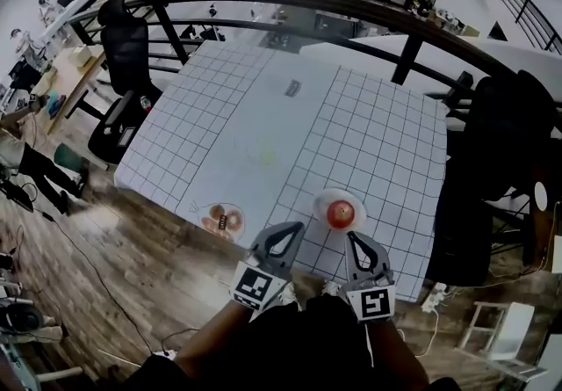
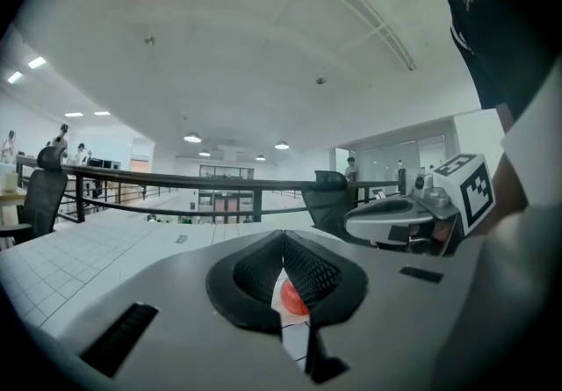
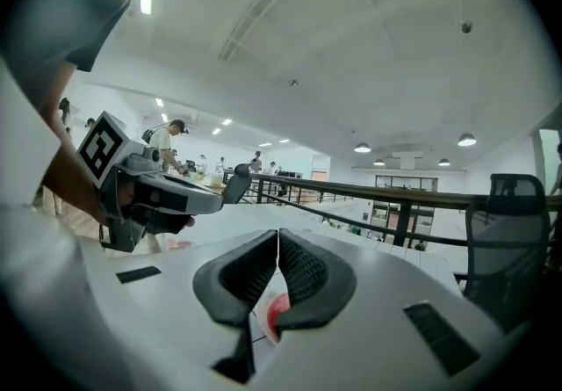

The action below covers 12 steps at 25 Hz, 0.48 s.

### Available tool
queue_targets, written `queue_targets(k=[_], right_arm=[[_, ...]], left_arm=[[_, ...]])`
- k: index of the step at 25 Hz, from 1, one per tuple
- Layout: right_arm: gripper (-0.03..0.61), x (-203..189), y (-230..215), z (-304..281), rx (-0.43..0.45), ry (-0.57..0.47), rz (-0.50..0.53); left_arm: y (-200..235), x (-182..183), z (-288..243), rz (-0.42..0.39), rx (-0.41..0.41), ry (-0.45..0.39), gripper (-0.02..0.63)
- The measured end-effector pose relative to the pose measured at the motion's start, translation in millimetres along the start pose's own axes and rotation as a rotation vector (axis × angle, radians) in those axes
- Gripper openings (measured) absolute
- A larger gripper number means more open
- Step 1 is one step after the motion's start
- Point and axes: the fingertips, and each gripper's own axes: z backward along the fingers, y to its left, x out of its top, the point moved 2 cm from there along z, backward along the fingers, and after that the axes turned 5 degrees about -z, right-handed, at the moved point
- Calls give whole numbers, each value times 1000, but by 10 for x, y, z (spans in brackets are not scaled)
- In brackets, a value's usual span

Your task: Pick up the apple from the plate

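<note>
Left gripper [image 1: 294, 228] and right gripper [image 1: 353, 238] are hovering near the apple [image 1: 340, 214], jaws clenched, empty.
Unopened, they are risking shoving it off its plate [image 1: 319, 205].

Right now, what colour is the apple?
The apple is red, clearest in the head view.

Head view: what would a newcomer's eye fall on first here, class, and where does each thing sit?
The red apple on its white plate stands out at the near edge of the gridded table, just ahead of the right tool. The left tool is beside it, and both are shut and empty. A second plate with brown things lies further left on that edge.
</note>
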Motion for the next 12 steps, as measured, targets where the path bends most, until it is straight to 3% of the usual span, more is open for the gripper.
queue_targets(k=[3,8,12], right_arm=[[25,-71,-60,-70,45,24,-9],[25,-227,-167,-175,86,50,-40],[25,-341,-223,-233,119,69,-60]], left_arm=[[-53,-21,-111,5,-3,28,23],[45,2,-251,128,44,-4,23],[134,-39,-308,137,90,5,23]])
